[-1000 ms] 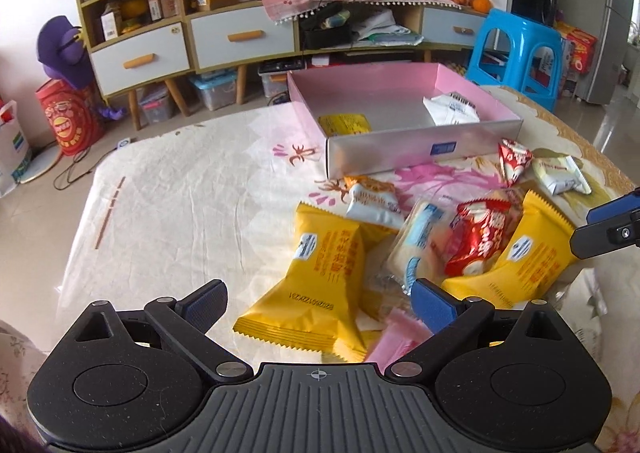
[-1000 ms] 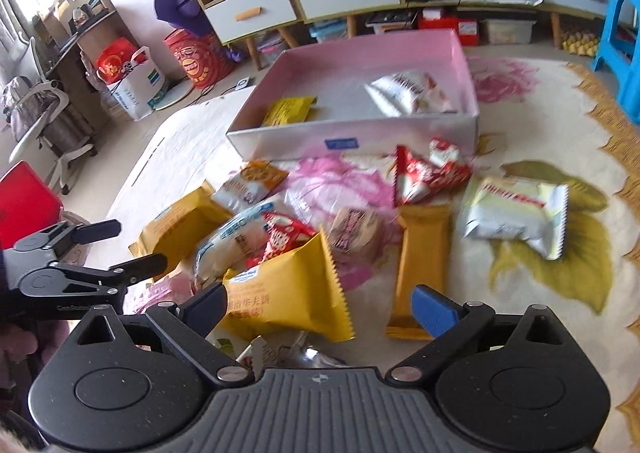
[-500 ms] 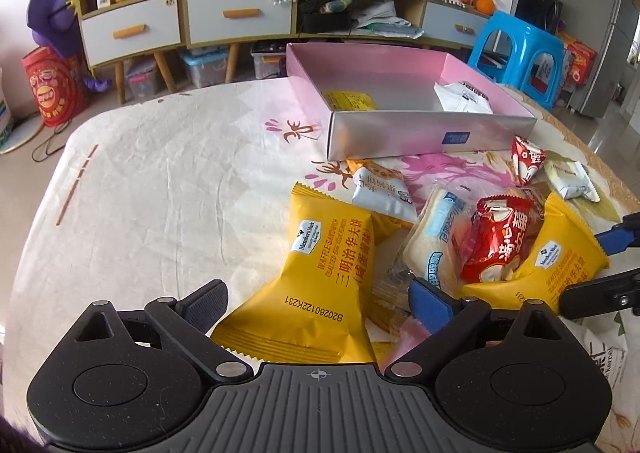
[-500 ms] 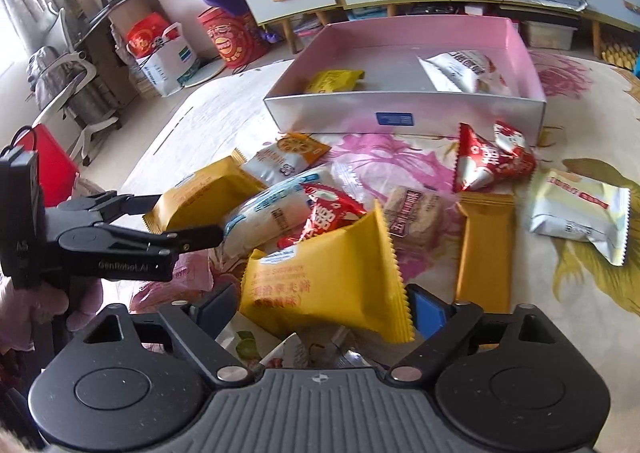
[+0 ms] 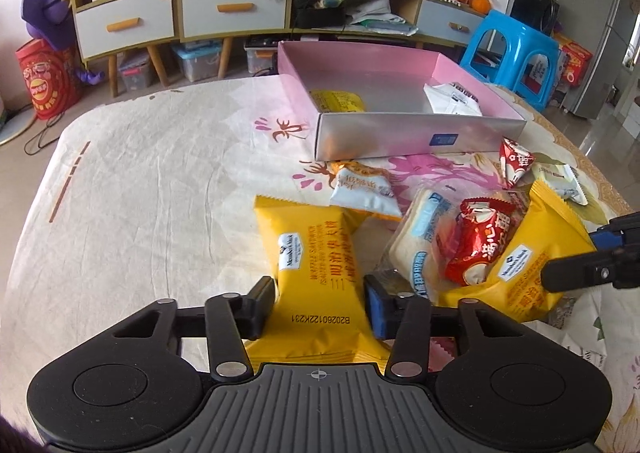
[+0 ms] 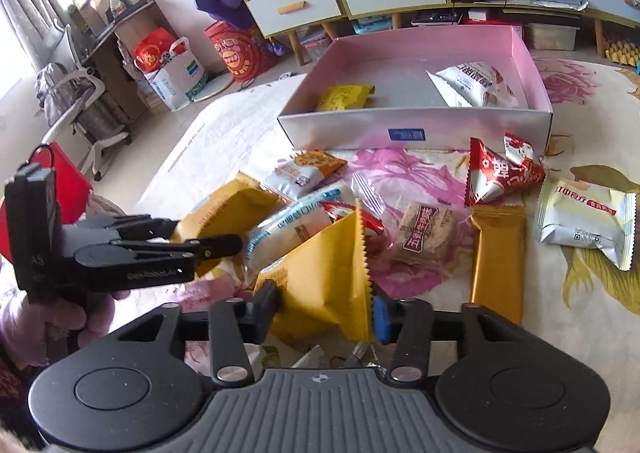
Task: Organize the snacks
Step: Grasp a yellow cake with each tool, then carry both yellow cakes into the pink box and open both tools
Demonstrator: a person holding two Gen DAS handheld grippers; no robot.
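**Both grippers clamp down on yellow packets**

Since half a second ago both pairs of fingers, which stood wide apart, have drawn in. The left gripper (image 5: pixel 320 303) now pinches the near end of the left yellow packet (image 5: pixel 310 253), whose sides bulge out above the pinch. That packet lies on the tablecloth (image 5: pixel 152 189) with its long axis running straight away from the camera, its serrated far seam pointing toward the box. The right gripper (image 6: pixel 325 311) has likewise shut on the right yellow packet (image 6: pixel 328 273), gripping across its lower part (this one stands tilted on edge, serrated seam running up and away at the right).

Between and just behind the two packets sits the rest of the pile: a pale long packet (image 5: pixel 416 249) with a red packet (image 5: pixel 478 245) resting on it, both leaning against the right yellow packet. Farther on, a small white-and-orange packet (image 5: pixel 362 187) lies near the box front. To the right, an orange bar (image 6: pixel 498 265) lies lengthwise, pointing toward the box, beside a brown biscuit packet (image 6: pixel 424 231).

Farthest is the pink box (image 5: pixel 416 135), holding a small yellow packet (image 5: pixel 338 101) and a white packet (image 5: pixel 452 99), well apart.
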